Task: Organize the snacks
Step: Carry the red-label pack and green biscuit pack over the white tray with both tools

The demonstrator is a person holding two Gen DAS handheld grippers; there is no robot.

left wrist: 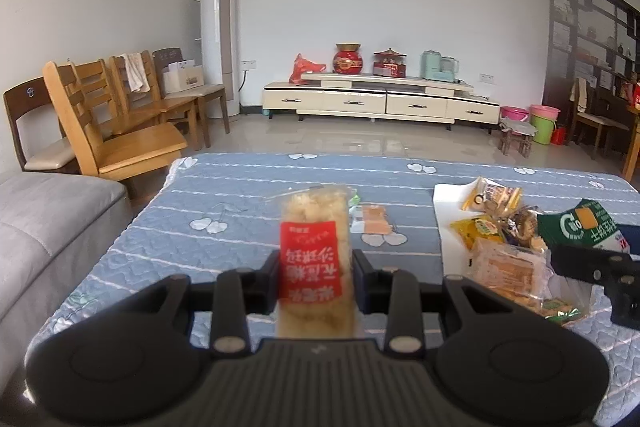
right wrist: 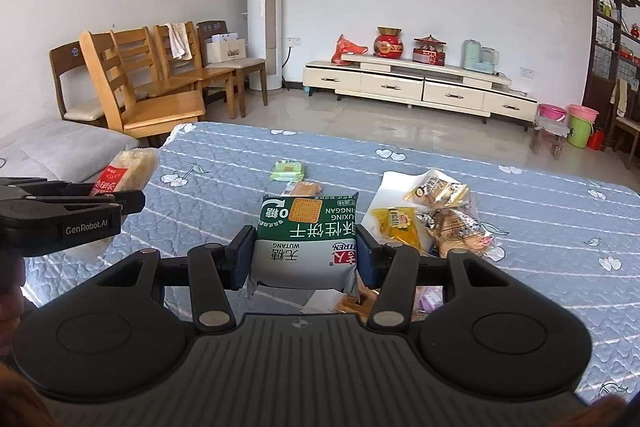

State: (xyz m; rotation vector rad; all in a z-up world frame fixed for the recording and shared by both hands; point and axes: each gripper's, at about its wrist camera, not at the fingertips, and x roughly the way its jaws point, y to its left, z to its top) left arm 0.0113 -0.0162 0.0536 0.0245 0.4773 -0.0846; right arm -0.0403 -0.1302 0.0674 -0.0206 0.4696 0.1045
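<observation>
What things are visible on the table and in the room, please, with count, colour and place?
rice-cake pack: one, pale with red label, in left gripper
biscuit pack: one, green and white, in right gripper
snack pile: several, yellow and brown, table right
green packet: one, table middle
table cover: one, blue
wooden chairs: several, left wall
air conditioner: one, white, corner
TV cabinet: one, cream, back wall
buckets: pink and green, right
left gripper: black, shut
right gripper: black, shut
</observation>
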